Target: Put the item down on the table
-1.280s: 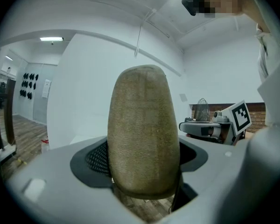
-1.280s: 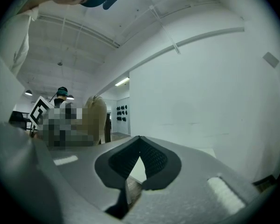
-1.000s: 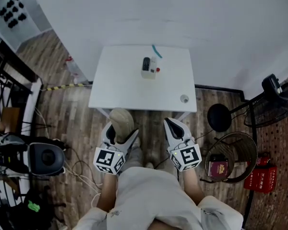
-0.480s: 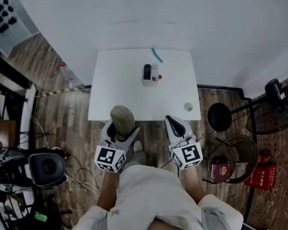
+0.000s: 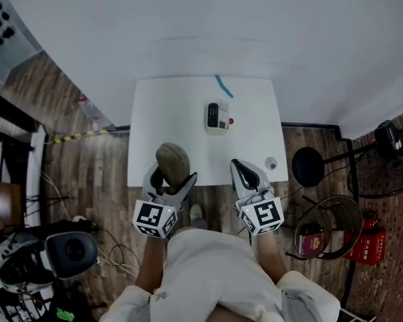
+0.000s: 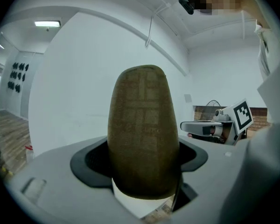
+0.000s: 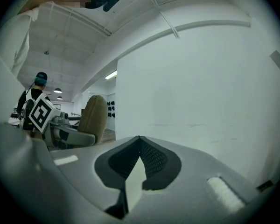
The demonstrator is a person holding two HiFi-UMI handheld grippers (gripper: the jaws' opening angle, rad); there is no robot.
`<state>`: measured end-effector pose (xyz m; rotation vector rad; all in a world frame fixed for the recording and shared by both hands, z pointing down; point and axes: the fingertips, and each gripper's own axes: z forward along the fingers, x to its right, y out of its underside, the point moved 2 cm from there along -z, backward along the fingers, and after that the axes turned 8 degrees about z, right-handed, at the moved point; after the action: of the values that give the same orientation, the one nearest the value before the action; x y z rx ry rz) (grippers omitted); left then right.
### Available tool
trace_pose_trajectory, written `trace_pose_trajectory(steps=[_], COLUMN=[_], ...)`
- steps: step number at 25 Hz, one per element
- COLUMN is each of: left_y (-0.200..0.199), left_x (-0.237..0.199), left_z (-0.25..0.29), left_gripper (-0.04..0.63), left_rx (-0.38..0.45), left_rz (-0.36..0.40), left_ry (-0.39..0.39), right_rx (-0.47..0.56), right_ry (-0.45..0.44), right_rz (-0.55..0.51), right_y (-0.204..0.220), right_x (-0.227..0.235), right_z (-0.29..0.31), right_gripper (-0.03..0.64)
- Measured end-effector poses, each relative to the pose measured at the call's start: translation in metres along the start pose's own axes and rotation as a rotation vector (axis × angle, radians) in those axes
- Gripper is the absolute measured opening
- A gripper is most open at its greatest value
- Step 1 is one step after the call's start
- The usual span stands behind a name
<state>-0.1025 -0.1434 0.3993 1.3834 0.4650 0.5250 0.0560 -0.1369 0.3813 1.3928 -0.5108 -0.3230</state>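
An olive-brown oval item (image 5: 172, 159) with a woven surface stands upright in my left gripper (image 5: 171, 176), which is shut on its lower part. In the left gripper view the item (image 6: 142, 125) fills the middle between the dark pads (image 6: 91, 160). It hangs over the front edge of the white table (image 5: 181, 119). My right gripper (image 5: 240, 168) is shut with nothing in it, at the table's front right; its pads meet at the tip in the right gripper view (image 7: 139, 155). The item (image 7: 93, 113) also shows there at the left.
A white device with a black handset (image 5: 217, 117) sits mid-table, a teal pen (image 5: 222, 86) behind it, a small round object (image 5: 271, 162) at the front right corner. A black stool (image 5: 307, 166), wicker basket (image 5: 326, 227) and fan (image 5: 389, 139) stand on the right.
Both grippers have come forward to the table. The item was short of the front edge and now hangs over it. Both grips are unchanged.
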Motion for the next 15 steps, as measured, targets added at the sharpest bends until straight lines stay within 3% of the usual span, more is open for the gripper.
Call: trace_pose_trajectory(steps=[15], left_y=[0.023], left_x=[-0.058], left_z=[0.040], left_gripper=[0.405], left_rx=[-0.027], left_rz=[-0.010], left_ry=[-0.007], right_rx=[-0.040], right_ry=[0.011], right_rz=[0.008], right_y=[0.020], right_x=[-0.003], right_z=[0.060], right_gripper=[0.003])
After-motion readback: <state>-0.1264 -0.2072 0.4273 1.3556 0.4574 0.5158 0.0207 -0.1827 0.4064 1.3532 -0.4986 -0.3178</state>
